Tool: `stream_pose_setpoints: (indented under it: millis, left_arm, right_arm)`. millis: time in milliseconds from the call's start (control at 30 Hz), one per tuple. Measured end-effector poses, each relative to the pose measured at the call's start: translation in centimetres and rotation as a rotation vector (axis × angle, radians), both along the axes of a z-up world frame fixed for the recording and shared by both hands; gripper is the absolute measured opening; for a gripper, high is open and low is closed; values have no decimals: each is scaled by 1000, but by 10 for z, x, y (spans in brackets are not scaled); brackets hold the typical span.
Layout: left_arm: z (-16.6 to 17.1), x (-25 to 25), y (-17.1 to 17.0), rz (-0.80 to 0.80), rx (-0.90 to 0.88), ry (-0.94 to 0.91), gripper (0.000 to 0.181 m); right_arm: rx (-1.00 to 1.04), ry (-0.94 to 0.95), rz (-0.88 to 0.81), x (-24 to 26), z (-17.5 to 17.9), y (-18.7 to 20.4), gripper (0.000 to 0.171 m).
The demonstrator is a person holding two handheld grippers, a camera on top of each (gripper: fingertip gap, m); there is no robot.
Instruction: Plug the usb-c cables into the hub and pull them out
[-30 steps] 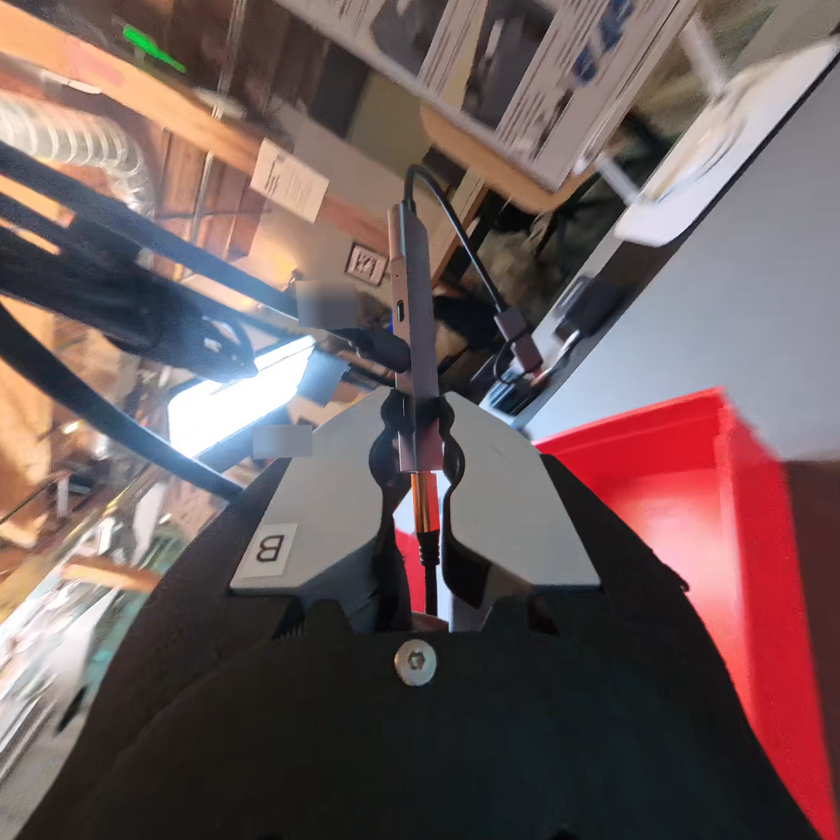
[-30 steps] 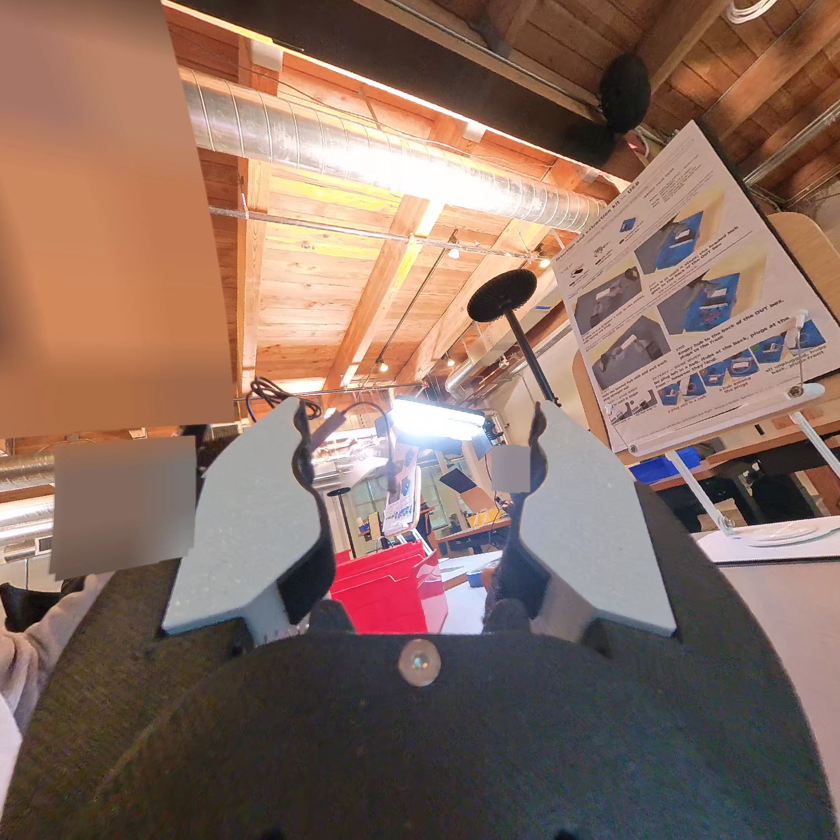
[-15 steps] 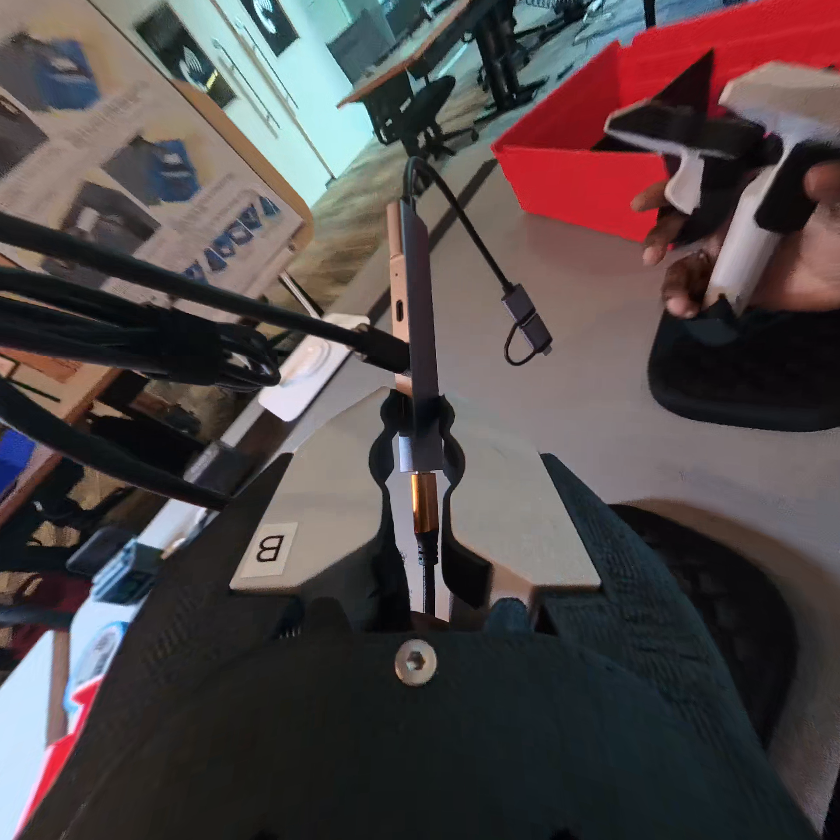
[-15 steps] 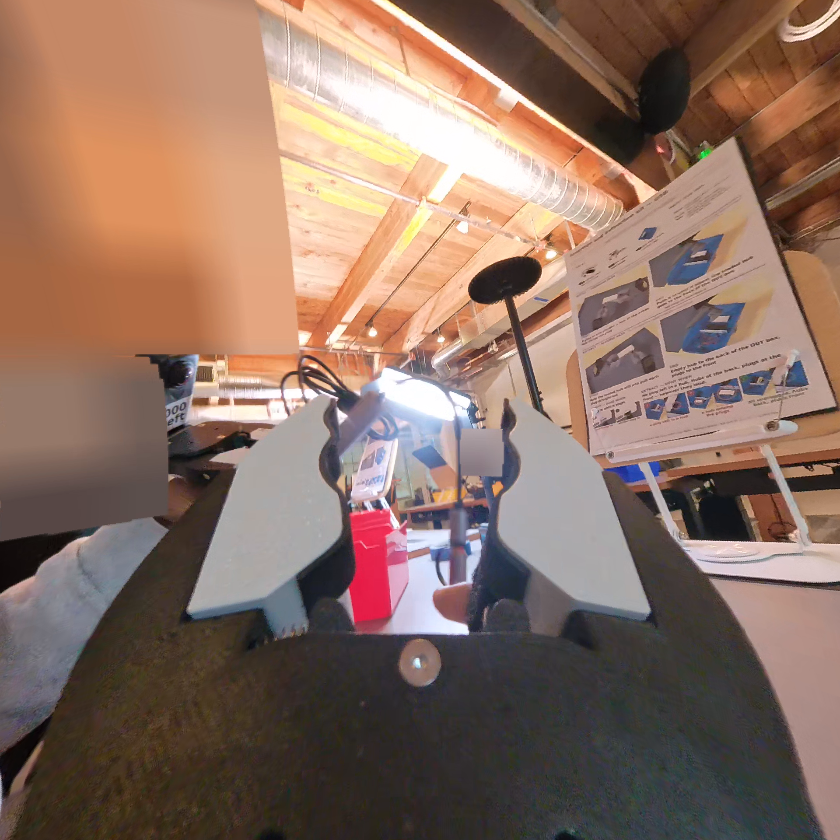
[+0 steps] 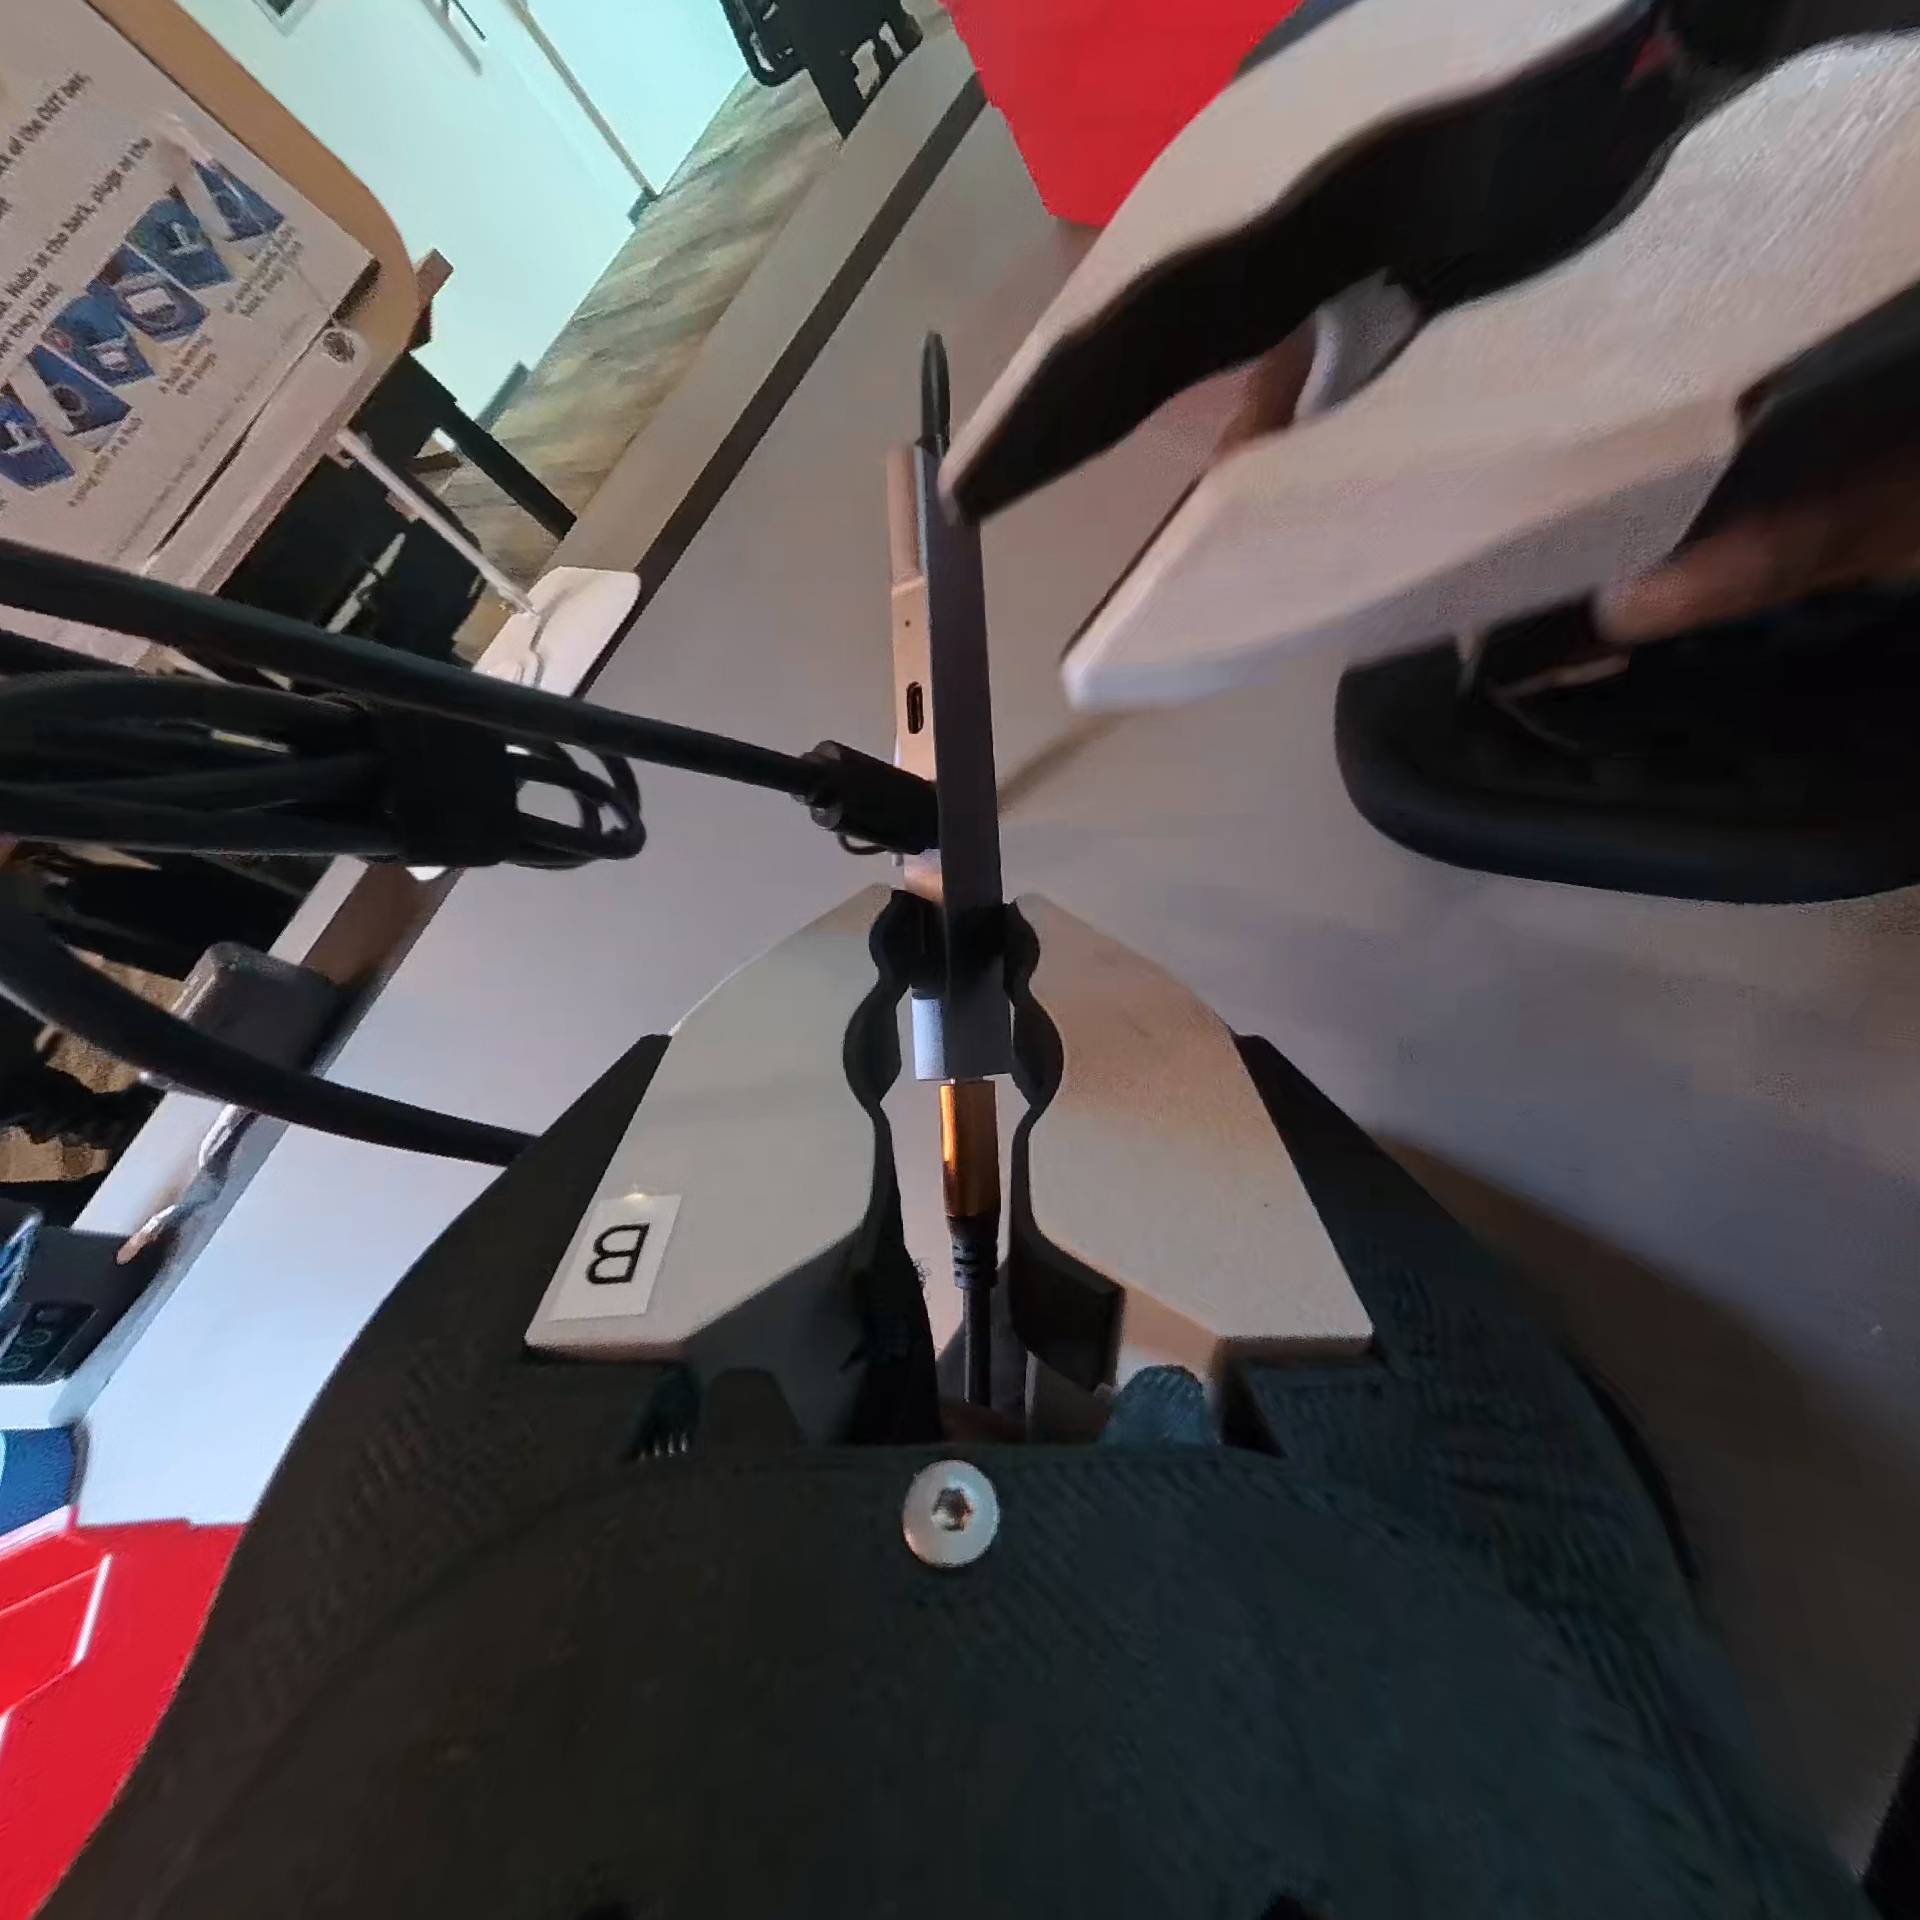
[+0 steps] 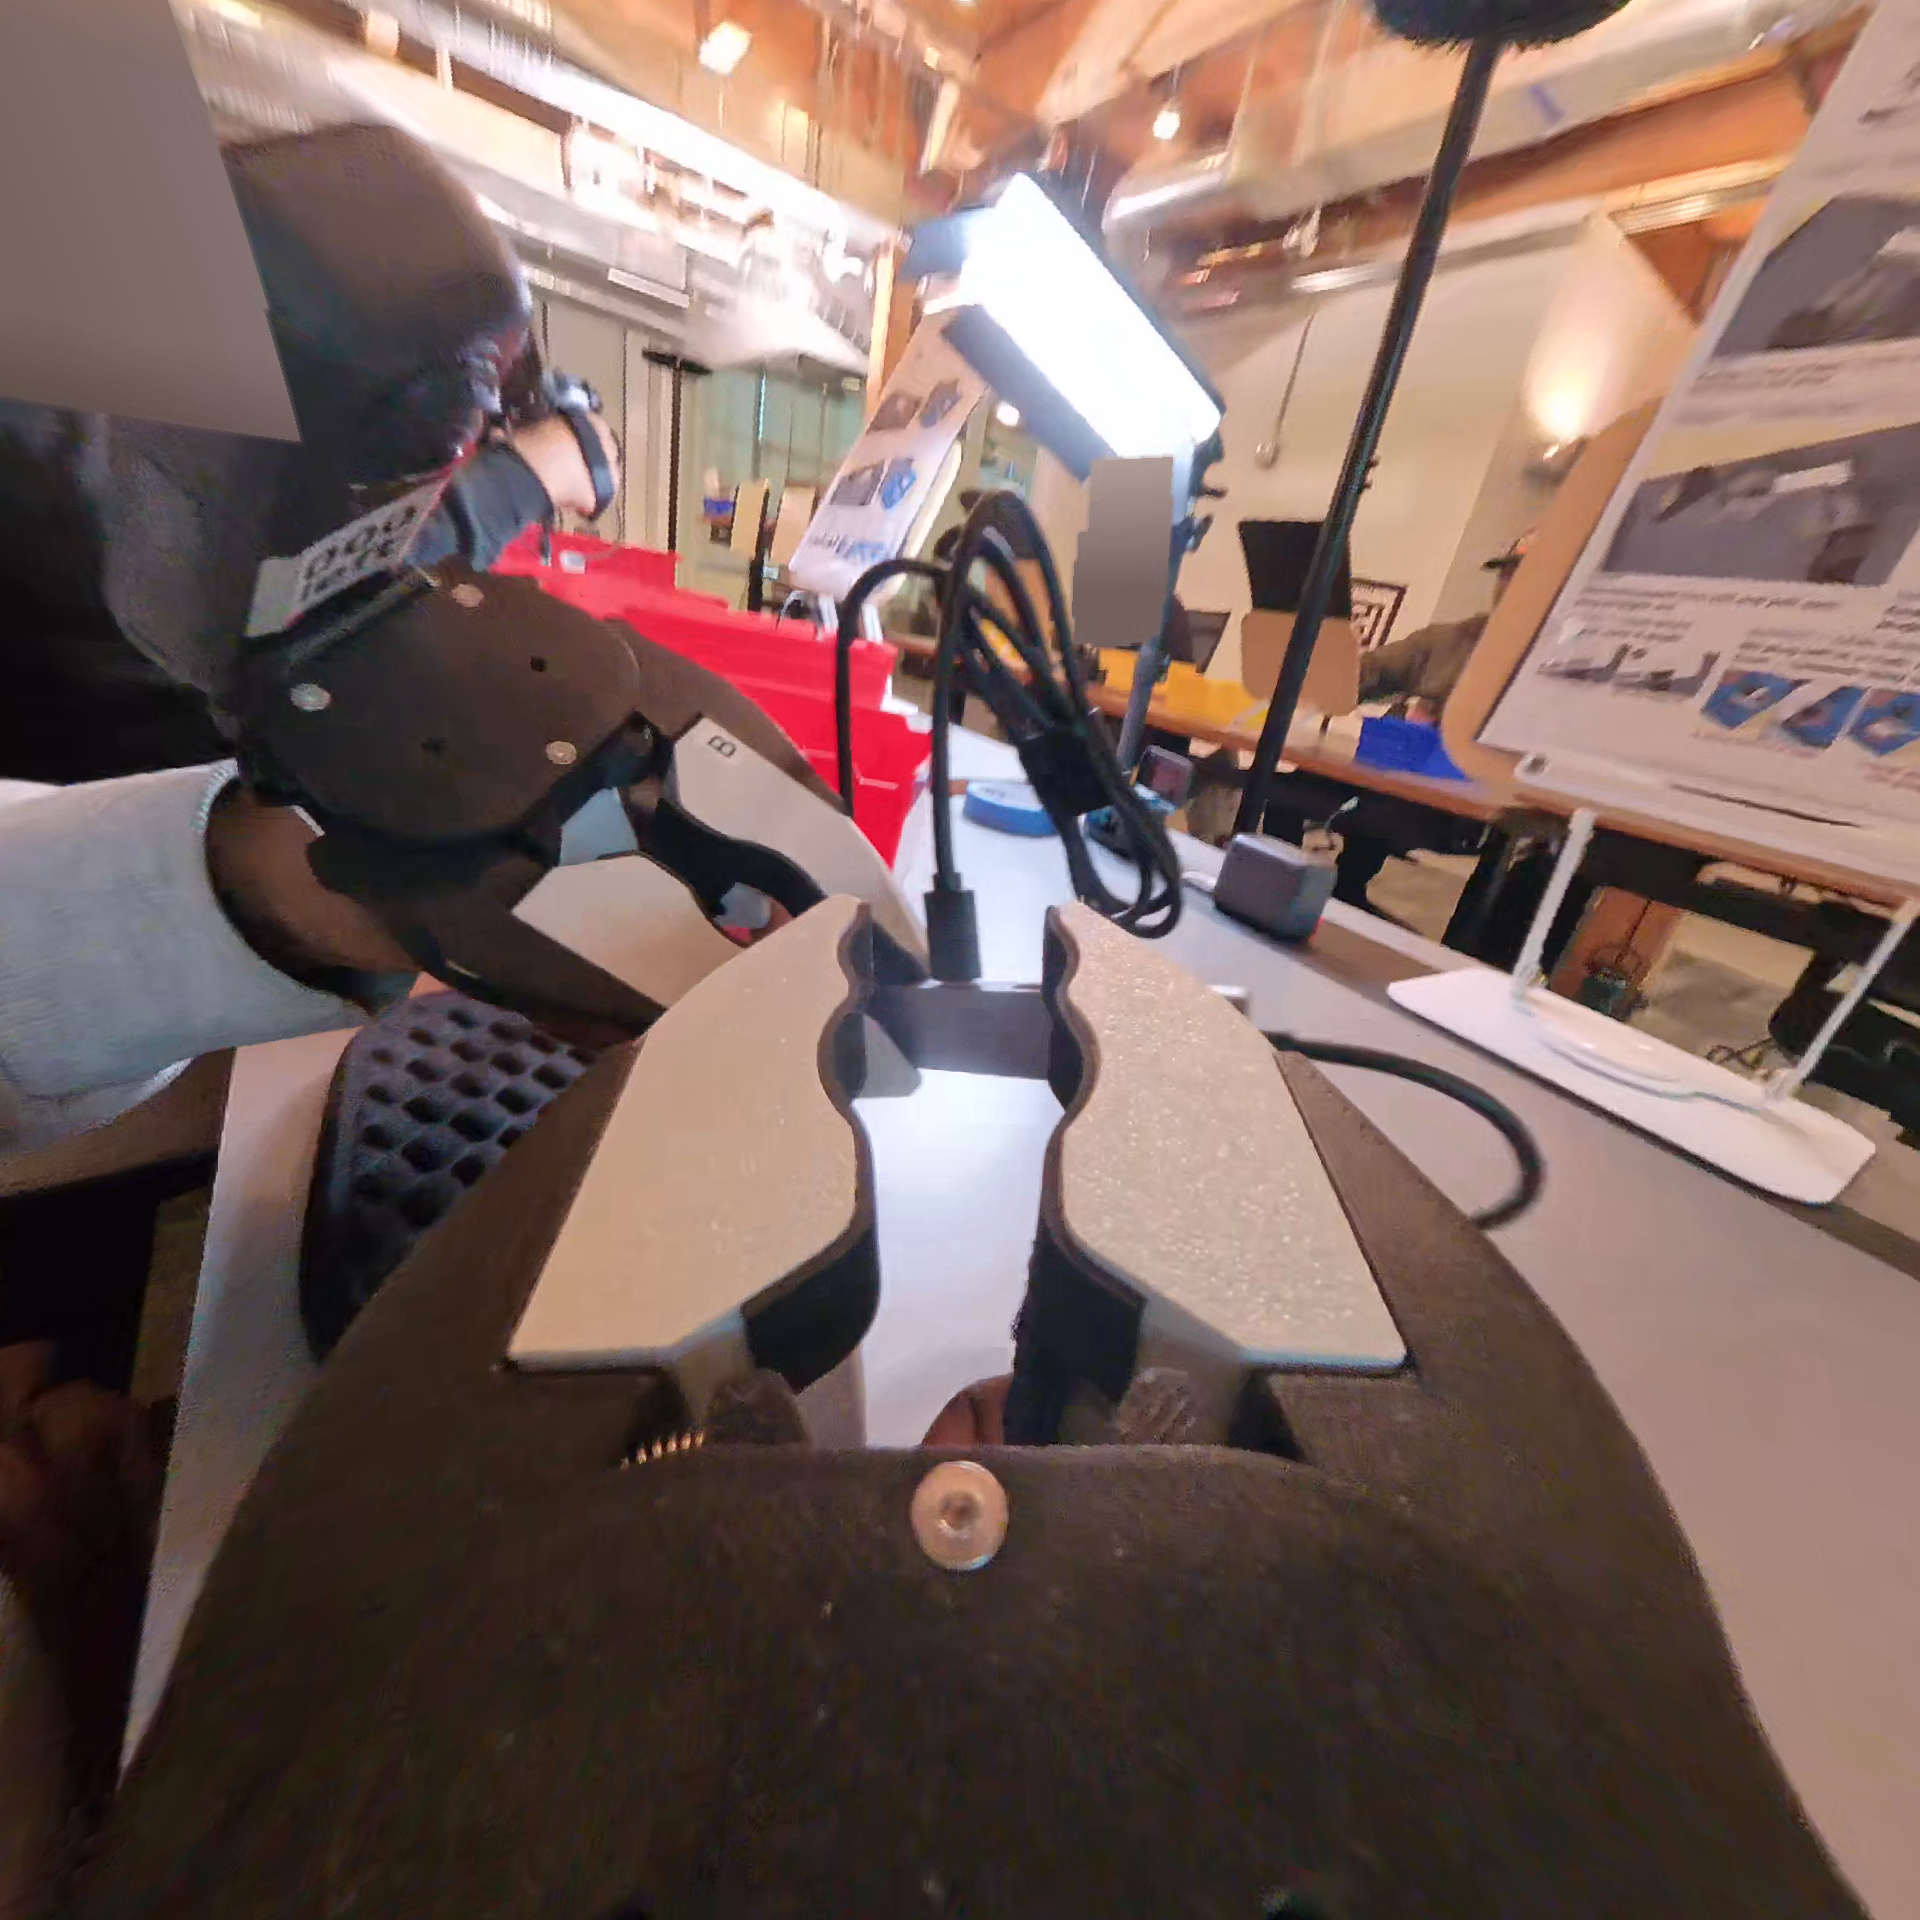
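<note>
My left gripper (image 5: 954, 940) is shut on the near end of a slim grey hub (image 5: 961, 665), held edge-up above the grey table (image 5: 1403, 1143). A black usb-c plug (image 5: 878, 802) sits in the hub's left side, and its coiled black cable (image 5: 312, 769) hangs off to the left. An orange-collared plug (image 5: 968, 1153) sits in the hub's near end, between the jaws. My right gripper (image 6: 954, 935) is open, its fingertips either side of the black plug (image 6: 951, 925) that stands on the hub (image 6: 966, 1023). The left gripper (image 6: 800, 883) reaches in from the left.
Red bins (image 6: 790, 675) stand behind the left gripper. An instruction board (image 6: 1714, 520) on a white stand (image 6: 1662, 1101) is at the right. A grey block (image 6: 1273, 883), a blue tape roll (image 6: 1003, 805) and a black mesh pad (image 6: 447, 1091) lie on the table. My hands' fingertips stand some 6 cm from each other.
My left gripper has swung the hub down towards the table. My right gripper has tipped down from facing the ceiling and closed in on the hub, fingers now around the black plug.
</note>
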State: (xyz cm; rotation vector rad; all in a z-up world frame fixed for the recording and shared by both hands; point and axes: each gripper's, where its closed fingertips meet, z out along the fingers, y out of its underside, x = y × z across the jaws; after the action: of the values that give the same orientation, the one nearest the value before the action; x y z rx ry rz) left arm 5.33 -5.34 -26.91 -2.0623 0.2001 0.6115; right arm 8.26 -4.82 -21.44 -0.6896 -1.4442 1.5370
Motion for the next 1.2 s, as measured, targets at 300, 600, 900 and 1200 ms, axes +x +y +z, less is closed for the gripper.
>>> stream_pose_setpoints:
  millis: [300,600,900,1200]
  left_arm:
    - [-13,16,8,0,-24,27,18]
    - [75,18,-17,102,644,88,32]
    - [56,31,7,-39,769,-453,45]
    - [62,13,5,-48,766,-322,11]
  right_arm:
    - [281,-123,-189,-22,-26,-8,13]
    - [-186,-199,-222,-28,-8,31,12]
    - [-1073,-222,98,-29,21,54,12]
    - [-1318,-394,347,-35,11,4,12]
